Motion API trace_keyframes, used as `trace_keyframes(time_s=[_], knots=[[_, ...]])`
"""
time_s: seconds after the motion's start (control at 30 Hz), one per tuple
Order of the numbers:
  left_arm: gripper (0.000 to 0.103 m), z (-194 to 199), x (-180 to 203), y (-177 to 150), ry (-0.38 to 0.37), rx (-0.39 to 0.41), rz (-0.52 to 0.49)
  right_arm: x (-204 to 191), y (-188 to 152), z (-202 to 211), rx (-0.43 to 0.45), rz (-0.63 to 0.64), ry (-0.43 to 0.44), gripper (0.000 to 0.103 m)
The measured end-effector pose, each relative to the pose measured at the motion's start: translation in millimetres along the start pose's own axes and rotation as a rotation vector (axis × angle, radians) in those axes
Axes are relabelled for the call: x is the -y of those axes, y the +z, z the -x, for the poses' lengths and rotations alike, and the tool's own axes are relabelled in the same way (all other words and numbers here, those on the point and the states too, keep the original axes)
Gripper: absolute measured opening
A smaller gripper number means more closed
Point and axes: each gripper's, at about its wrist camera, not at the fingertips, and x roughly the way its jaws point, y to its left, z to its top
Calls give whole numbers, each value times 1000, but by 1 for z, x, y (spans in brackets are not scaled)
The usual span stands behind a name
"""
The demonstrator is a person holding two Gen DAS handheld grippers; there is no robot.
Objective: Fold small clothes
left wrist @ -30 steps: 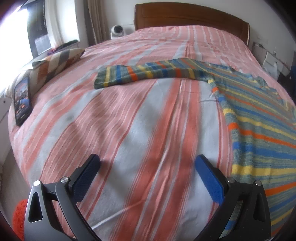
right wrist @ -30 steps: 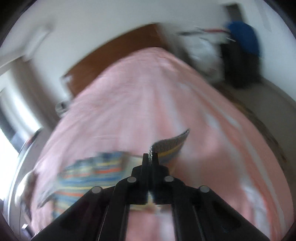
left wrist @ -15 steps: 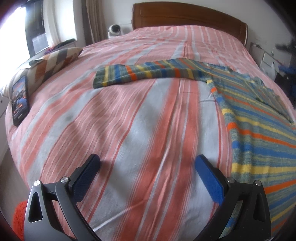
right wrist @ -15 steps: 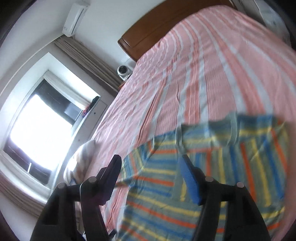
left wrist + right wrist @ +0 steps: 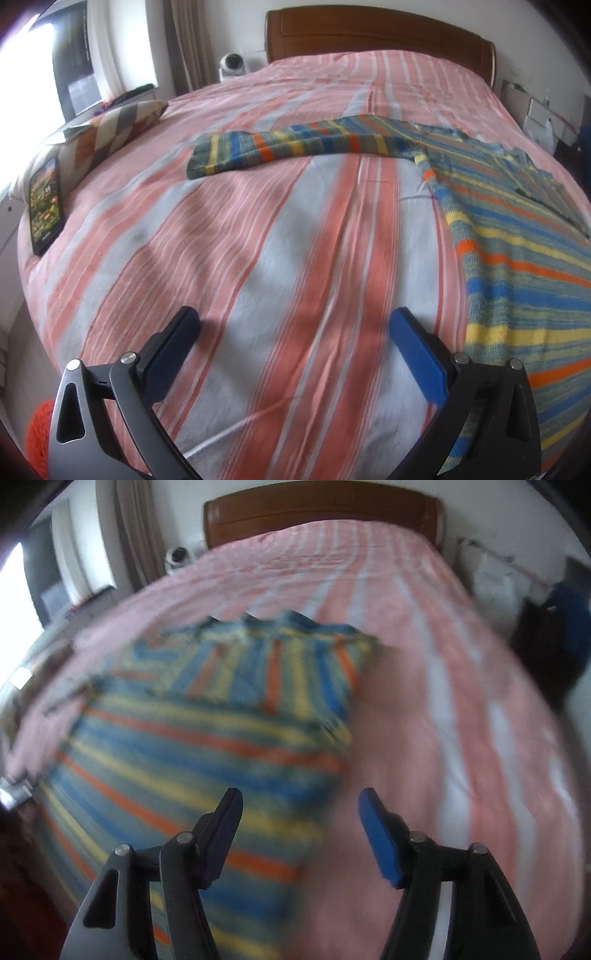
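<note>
A small knitted sweater [image 5: 517, 236] with blue, yellow, orange and grey-green stripes lies flat on the pink-striped bed. One sleeve [image 5: 295, 147] stretches out to the left. The other sleeve is folded in over the body, seen blurred in the right wrist view [image 5: 258, 672]. My left gripper [image 5: 295, 332] hangs open over bare bedspread, left of the sweater's hem. My right gripper [image 5: 299, 805] is open and empty above the sweater's right edge [image 5: 343, 760].
The bed [image 5: 258, 258] fills both views, with a wooden headboard [image 5: 380, 33] at the far end. A phone [image 5: 46, 203] and a checked pillow [image 5: 114, 129] lie at the left edge. A white camera [image 5: 232, 64] stands behind. Dark bags [image 5: 554, 627] sit on the right.
My right gripper let go of the sleeve it held shut, opened, and dropped low over the sweater. The right sleeve now lies folded across the body. The left gripper stayed put.
</note>
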Motion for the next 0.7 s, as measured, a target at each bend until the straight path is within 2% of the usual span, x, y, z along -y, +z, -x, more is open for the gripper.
trace_keyframes(time_s=[0.07,0.2,0.4,0.7], knots=[[103,0,0,-1,4,7,-2,0,-20,14,7,-17,-52,65],[103,0,1,-1,12,15,-6,-7,-35,33,43,-31,-131,66],[103,0,1,-1,9,12,-3,-21,-39,42,29,-34,-206,76],[103,0,2,-2,11,13,-4,-44,-50,49,31,23,-325,80]])
